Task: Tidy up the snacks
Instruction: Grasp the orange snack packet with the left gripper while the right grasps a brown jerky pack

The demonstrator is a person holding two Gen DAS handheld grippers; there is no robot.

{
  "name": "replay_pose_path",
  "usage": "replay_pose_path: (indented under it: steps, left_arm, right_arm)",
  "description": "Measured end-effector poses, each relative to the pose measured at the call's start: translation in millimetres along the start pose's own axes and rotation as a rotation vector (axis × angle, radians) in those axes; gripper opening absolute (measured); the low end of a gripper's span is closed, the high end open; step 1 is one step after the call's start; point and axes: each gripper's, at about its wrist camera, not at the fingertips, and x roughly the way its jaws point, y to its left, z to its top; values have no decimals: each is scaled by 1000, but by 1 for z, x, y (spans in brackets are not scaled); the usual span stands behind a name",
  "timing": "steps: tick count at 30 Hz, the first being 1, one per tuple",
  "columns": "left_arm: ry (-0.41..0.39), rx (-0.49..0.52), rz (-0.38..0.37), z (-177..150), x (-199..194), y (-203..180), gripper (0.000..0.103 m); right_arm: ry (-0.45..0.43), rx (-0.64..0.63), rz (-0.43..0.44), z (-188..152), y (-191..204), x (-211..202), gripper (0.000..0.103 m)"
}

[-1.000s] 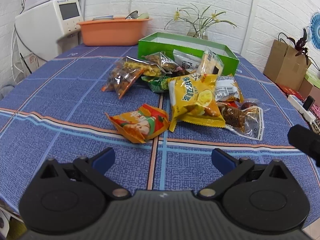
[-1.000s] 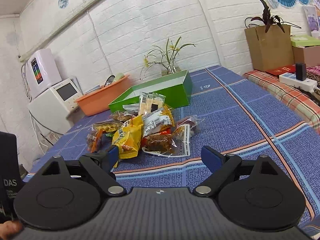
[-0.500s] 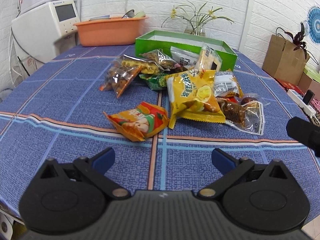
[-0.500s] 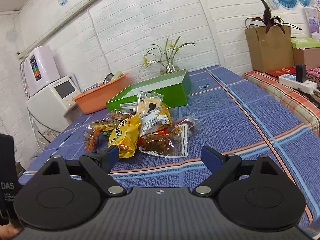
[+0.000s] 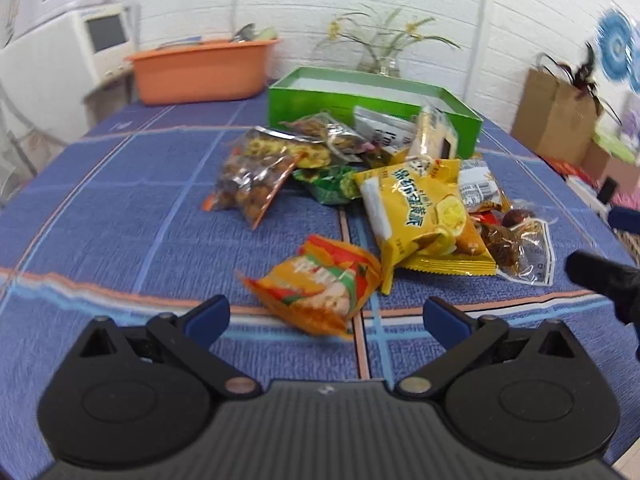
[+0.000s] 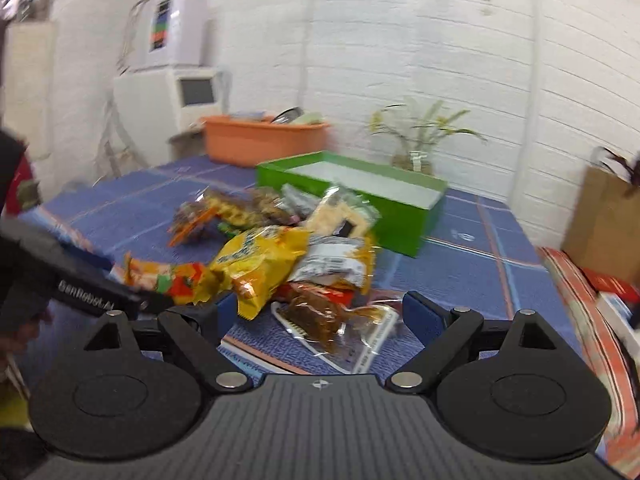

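Only right view shows left claw (image 6: 160, 304) touching orange packet (image 6: 168, 278).

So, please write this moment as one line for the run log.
left gripper: open, at orange snack packet | right gripper: open, at clear brown-snack packet | green box: no snacks seen inside

We read "GenRobot.AI" in white on the left hand-held gripper (image 6: 80, 292), seen from right wrist cam. Yellow snack bag (image 5: 420, 216) has big green Chinese chars; too blurred to read. Other labels illegible.
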Motion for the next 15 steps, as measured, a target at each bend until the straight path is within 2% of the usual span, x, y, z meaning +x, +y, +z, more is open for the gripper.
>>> replay_pose_path:
  steps: [2,6,12,15]
  left_arm:
    - [1,64,1,5,7,-3,102]
    - [-17,113,-110,13,19,5,103]
    - [66,201,-134,22,38,7,102]
    - [90,332,-121,18,41,0,103]
  right_arm:
    - [35,-69,34,3,2,13,103]
    - [68,-189,93,8,1,38,103]
    - [210,-217,156,4,-10,79,103]
    - [214,-237,201,1,-10,82,103]
